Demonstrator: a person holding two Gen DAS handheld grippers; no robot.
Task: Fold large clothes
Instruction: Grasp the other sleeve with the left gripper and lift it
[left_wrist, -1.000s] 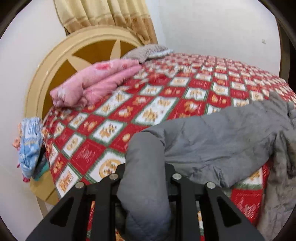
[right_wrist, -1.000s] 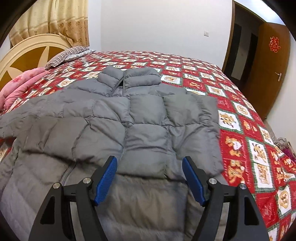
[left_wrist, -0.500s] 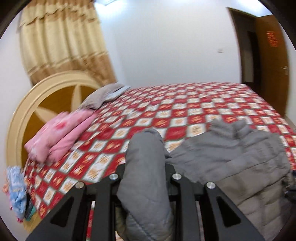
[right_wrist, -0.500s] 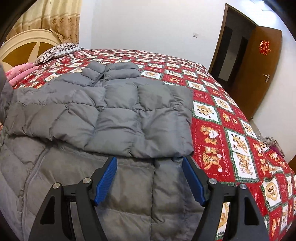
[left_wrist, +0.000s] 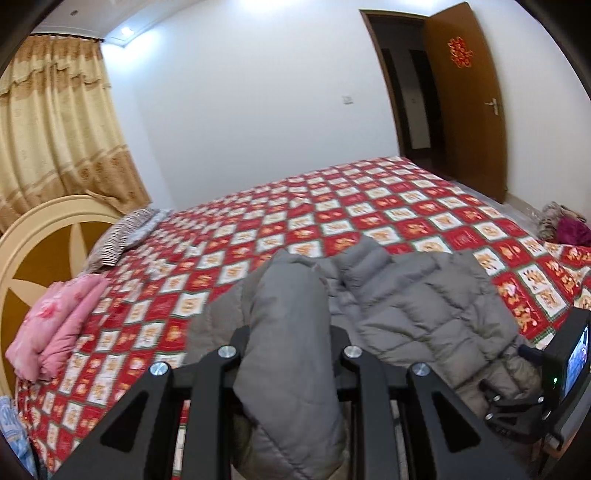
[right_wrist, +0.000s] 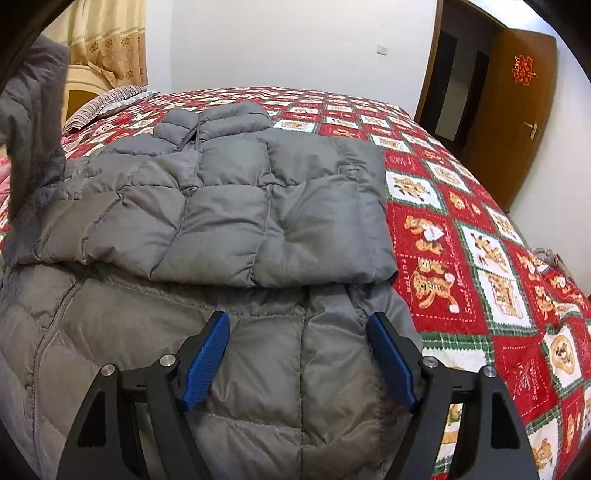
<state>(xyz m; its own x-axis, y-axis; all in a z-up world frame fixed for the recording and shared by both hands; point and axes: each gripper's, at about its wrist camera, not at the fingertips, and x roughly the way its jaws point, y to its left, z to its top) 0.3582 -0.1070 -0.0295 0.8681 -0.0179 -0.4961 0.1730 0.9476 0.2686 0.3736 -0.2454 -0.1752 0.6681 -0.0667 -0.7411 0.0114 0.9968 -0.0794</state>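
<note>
A grey quilted puffer jacket (right_wrist: 229, 206) lies front-up on the bed, collar toward the far side, with one sleeve folded across its chest. My left gripper (left_wrist: 291, 332) is shut on the other sleeve (left_wrist: 288, 295), which bulges up between the black fingers and hides the pads. That raised sleeve (right_wrist: 37, 110) hangs at the left edge of the right wrist view. My right gripper (right_wrist: 299, 332) hovers over the jacket's lower body near its right edge. Its jaws are opening, and its blue pads (right_wrist: 207, 362) stand apart from the fabric. Its camera body (left_wrist: 565, 365) shows at the right in the left wrist view.
The bed carries a red patterned quilt (left_wrist: 295, 229). Folded pink bedding (left_wrist: 55, 325) and a striped pillow (left_wrist: 122, 236) lie by the round headboard (left_wrist: 33, 251). A brown door (left_wrist: 469, 103) stands open at the far right, with a clothes pile (left_wrist: 565, 225) on the floor.
My left gripper carried the sleeve up and to the right, from the headboard side over the jacket body. The right gripper sank slightly toward the jacket's lower part and its jaws widened a little.
</note>
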